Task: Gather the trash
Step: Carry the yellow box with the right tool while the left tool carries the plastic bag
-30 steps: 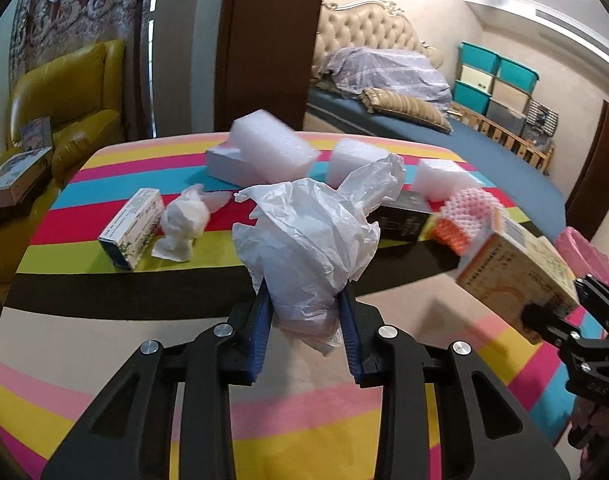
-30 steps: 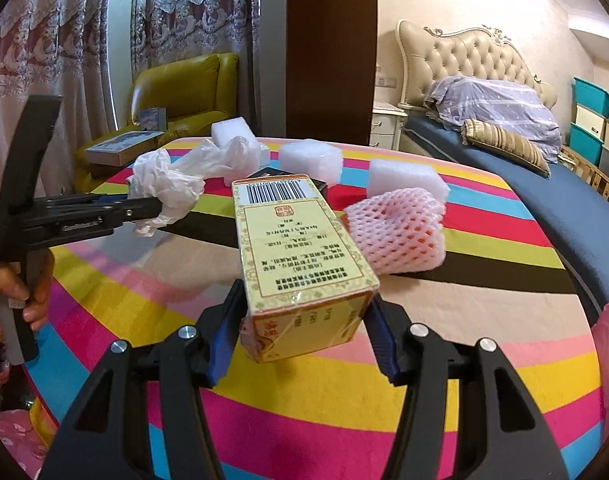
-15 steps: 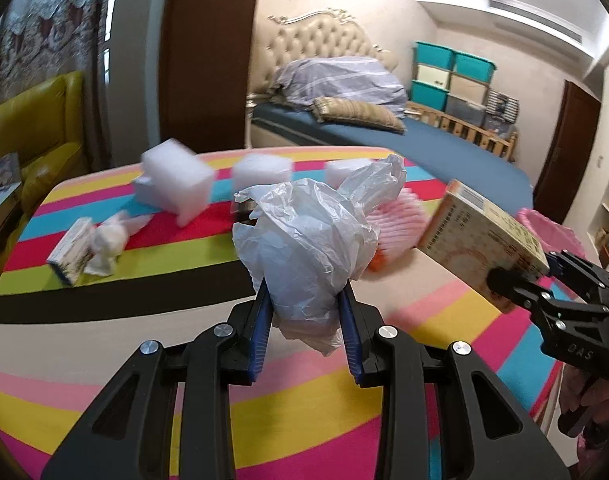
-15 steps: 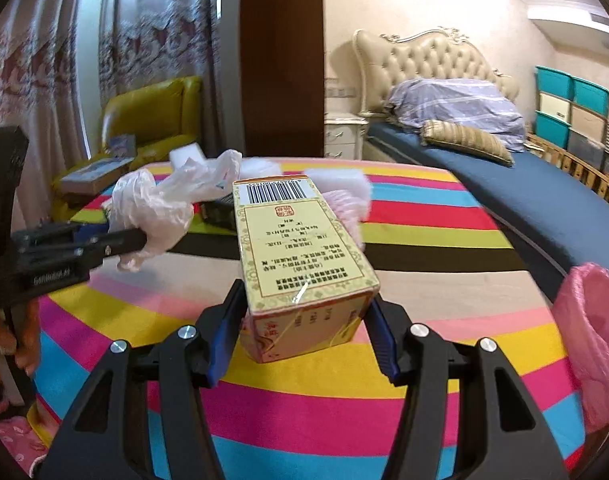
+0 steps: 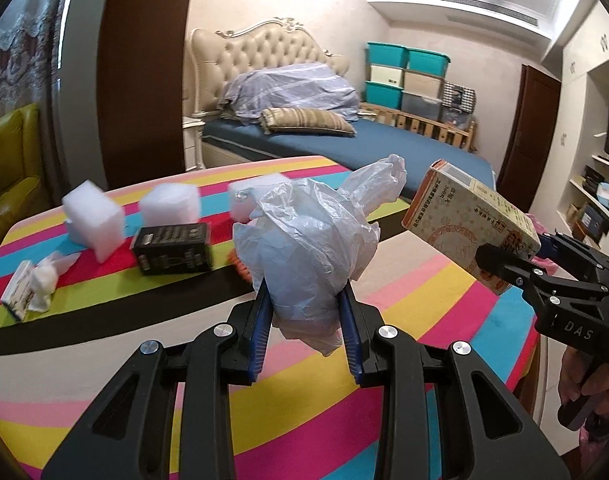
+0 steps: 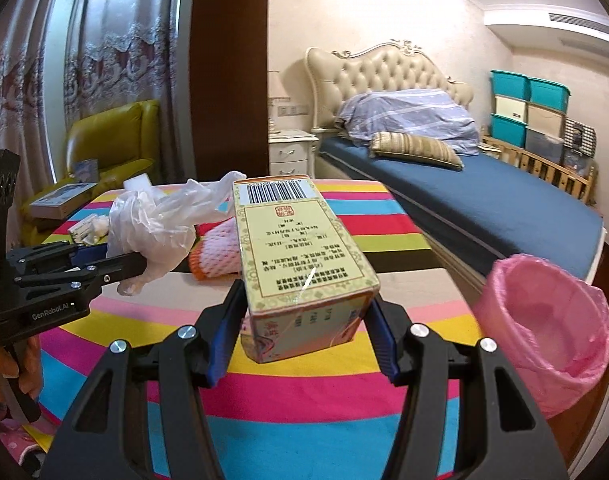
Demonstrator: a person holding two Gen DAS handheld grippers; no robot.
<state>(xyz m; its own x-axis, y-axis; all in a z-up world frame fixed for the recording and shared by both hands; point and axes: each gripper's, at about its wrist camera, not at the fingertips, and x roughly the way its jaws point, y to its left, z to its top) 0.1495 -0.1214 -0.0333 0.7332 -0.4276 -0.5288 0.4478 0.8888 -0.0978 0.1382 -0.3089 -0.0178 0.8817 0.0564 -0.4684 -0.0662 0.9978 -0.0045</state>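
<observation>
My left gripper (image 5: 304,304) is shut on a crumpled white plastic bag (image 5: 312,248), held above the striped table (image 5: 104,340). My right gripper (image 6: 302,312) is shut on a yellowish cardboard box (image 6: 300,248) with a barcode on its far end. The same box (image 5: 468,224) shows at the right of the left wrist view, and the plastic bag (image 6: 156,228) at the left of the right wrist view. A bin lined with a pink bag (image 6: 544,320) stands beside the table's right edge, to the right of the box.
On the table lie a black box (image 5: 172,248), white foam blocks (image 5: 92,216), a small white carton with a tissue wad (image 5: 28,288) and an orange-pink foam net (image 6: 216,252). A bed (image 6: 464,192) stands behind the table and a yellow armchair (image 6: 112,140) at the left.
Both grippers have swung to the right over the table, each keeping its load. The pink bin has come into the right wrist view, and the loose trash has slid leftward.
</observation>
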